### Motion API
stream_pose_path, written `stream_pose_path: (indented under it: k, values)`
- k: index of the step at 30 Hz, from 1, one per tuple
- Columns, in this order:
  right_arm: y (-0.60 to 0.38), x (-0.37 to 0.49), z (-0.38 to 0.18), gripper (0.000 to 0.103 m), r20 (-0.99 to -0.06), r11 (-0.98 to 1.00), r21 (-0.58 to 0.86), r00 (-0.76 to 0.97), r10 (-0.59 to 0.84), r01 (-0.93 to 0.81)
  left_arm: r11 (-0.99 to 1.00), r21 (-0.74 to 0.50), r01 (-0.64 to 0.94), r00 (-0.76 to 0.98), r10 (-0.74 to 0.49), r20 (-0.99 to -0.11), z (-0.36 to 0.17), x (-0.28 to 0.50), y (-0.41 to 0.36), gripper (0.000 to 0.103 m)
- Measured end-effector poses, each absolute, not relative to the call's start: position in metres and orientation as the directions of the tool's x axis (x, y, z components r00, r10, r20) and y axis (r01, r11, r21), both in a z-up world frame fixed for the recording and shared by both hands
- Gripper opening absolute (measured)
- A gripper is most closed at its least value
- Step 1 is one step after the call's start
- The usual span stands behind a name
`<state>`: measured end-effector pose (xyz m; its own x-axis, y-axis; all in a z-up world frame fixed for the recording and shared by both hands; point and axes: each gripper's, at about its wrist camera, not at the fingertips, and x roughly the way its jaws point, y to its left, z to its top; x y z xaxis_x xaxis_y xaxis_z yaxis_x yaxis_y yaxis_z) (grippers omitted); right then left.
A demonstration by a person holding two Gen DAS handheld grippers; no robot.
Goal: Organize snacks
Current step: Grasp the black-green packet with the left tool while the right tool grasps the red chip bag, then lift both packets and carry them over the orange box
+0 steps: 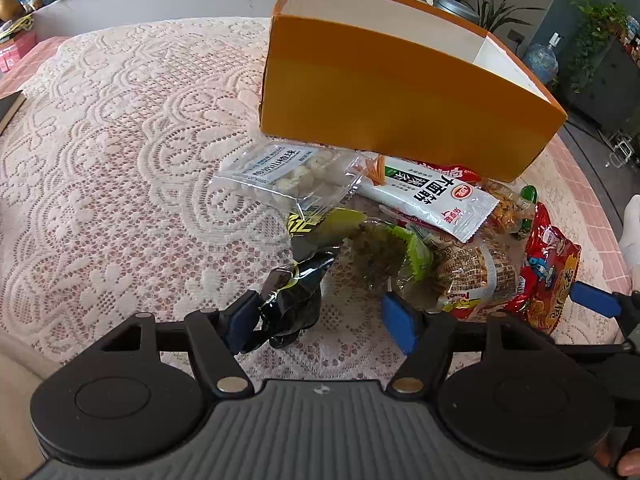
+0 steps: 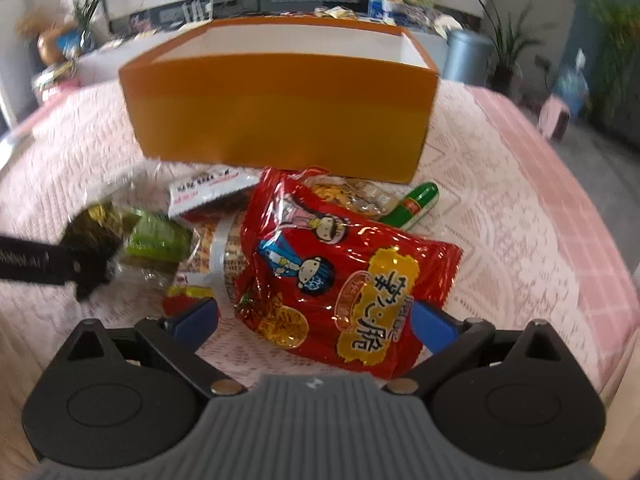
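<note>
Spread wide low in the right wrist view: right claw (image 2: 316, 322), blue pads either side of the red noodle packet (image 2: 344, 280), not pressing on it, probably lined up to take it next. Further left, left claw (image 1: 324, 316) likewise released; black-and-yellow wrapper (image 1: 296, 292) lying against its left pad, green-trimmed packet (image 1: 384, 256) beyond its right pad, nothing pinched. Heaped on the lace-covered bench (image 1: 120, 160) just in front of the orange box (image 1: 400, 100): clear bag of white pieces (image 1: 288, 178), white sachet (image 1: 432, 200), printed brown packet (image 1: 476, 272), green tube (image 2: 416, 204) at the far right. Box interior shown white, floor hidden; no snack visible inside. Pile crowding the box's near wall, likely for short lifts over the rim. Sorting judged barely begun, with at least 6 snacks outside.
</note>
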<state>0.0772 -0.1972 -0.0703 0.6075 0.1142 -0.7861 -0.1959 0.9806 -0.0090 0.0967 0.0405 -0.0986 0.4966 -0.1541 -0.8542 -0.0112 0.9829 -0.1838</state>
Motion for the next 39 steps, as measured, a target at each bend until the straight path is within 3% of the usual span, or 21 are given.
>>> stream_pose_path:
  k: [14,16,25,30,35,39]
  values:
    - [-0.177,0.084,-0.094,0.098,-0.763,0.932,-0.19,0.644,0.057,-0.308,0.982,-0.191,-0.01,0.477,-0.163,-0.864,-0.112,0.104,0.044,0.067]
    - [-0.178,0.082,-0.096,0.086,-0.756,0.931,-0.2,0.653,0.051,-0.305,0.981,-0.193,-0.018,0.478,-0.161,-0.863,-0.112,0.103,0.045,0.061]
    - [-0.182,0.067,-0.083,0.07,-0.737,0.929,-0.222,0.674,0.039,-0.296,0.986,-0.163,-0.03,0.496,-0.127,-0.859,-0.113,0.099,0.046,0.038]
    - [-0.185,0.053,-0.067,0.066,-0.69,0.928,-0.245,0.723,0.037,-0.281,0.988,-0.151,-0.018,0.5,-0.122,-0.857,-0.11,0.096,0.045,0.038]
    - [-0.187,0.041,-0.052,0.051,-0.644,0.923,-0.275,0.765,0.031,-0.269,0.988,-0.153,-0.007,0.506,-0.128,-0.853,-0.108,0.094,0.043,0.037]
    - [-0.19,0.033,-0.04,0.049,-0.607,0.927,-0.281,0.794,0.027,-0.247,0.985,-0.173,-0.015,0.52,-0.141,-0.842,-0.106,0.089,0.046,0.037]
